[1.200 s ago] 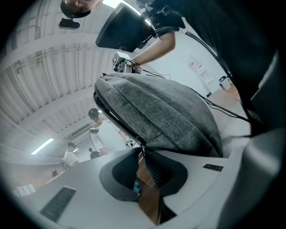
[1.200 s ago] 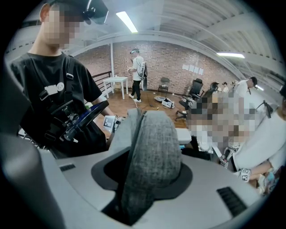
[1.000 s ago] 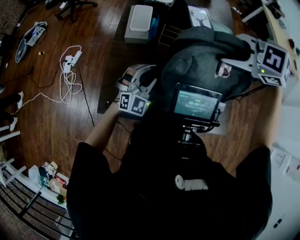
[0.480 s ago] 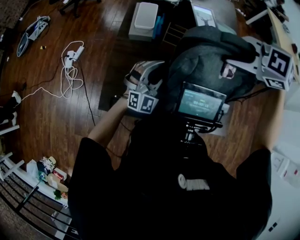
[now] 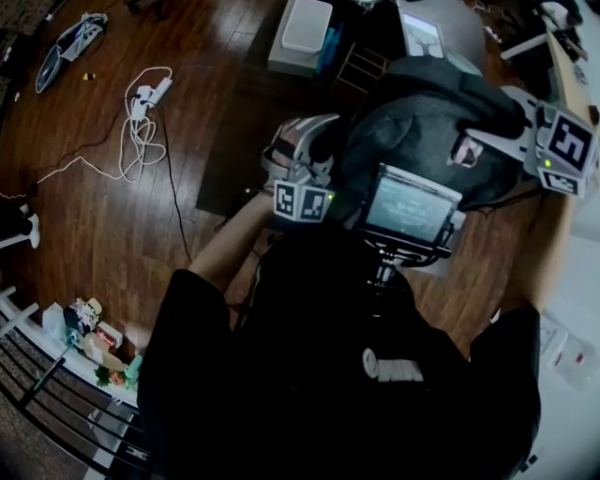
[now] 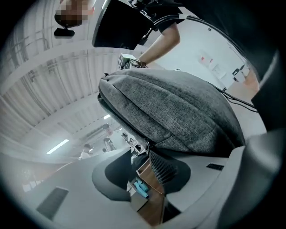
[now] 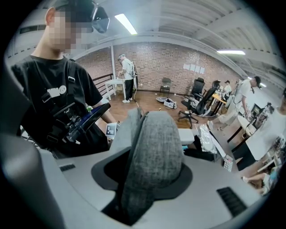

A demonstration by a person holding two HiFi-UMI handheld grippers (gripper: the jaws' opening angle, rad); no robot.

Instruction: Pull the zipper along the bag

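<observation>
A grey fabric backpack [image 5: 422, 117] lies on a dark table [image 5: 246, 112]. In the left gripper view the bag [image 6: 178, 107] bulges above the jaws, and a small metal zipper pull [image 6: 146, 144] hangs at its lower seam. My left gripper [image 6: 144, 151] points level at the bag's left end [image 5: 323, 145]; its jaws have just been closing and pinch the pull at their tips. My right gripper [image 5: 466, 147] is shut on a thick fold of the bag's grey fabric [image 7: 154, 134], which fills its jaws [image 7: 145, 172].
A white box [image 5: 305, 23] and a framed picture [image 5: 424, 36] lie at the table's far end. A white cable with a power strip [image 5: 142, 122] trails on the wooden floor at left. A chest-mounted screen [image 5: 409, 206] hides the bag's near side. Office chairs [image 7: 196, 100] stand behind.
The left gripper has turned a little and sits slightly closer against the bag's left end. The right gripper has kept its hold on the bag without moving.
</observation>
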